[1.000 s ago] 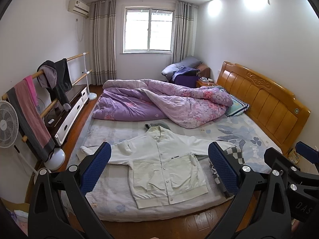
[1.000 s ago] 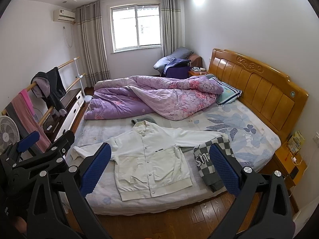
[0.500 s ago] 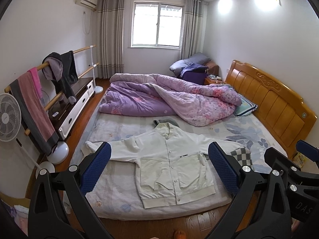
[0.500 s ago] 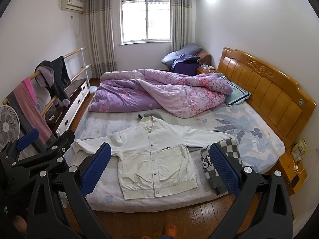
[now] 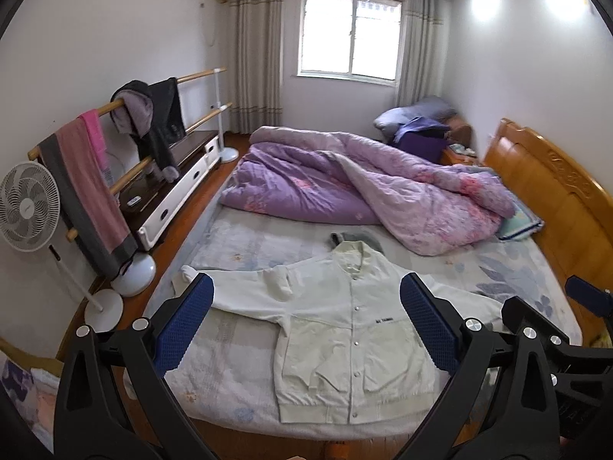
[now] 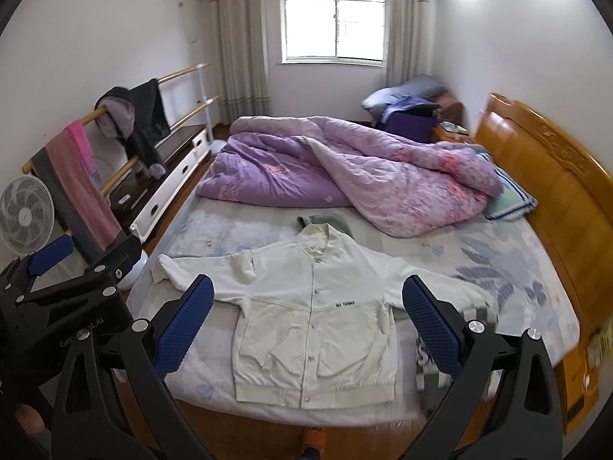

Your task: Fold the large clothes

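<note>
Jaws of both grippers gape; one white jacket [image 5: 345, 329] lies flat.

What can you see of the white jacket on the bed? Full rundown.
The white jacket lies flat, front up, near the foot edge of the bed, sleeves spread to both sides. Off-white woven-looking fabric, stand collar, snap placket closed, ribbed hem and cuffs, front pockets, small dark chest text. Its collar overlaps a grey garment; one sleeve end lies by a checkered cloth. Lightly wrinkled, unfolded. Neither gripper touches it.
</note>
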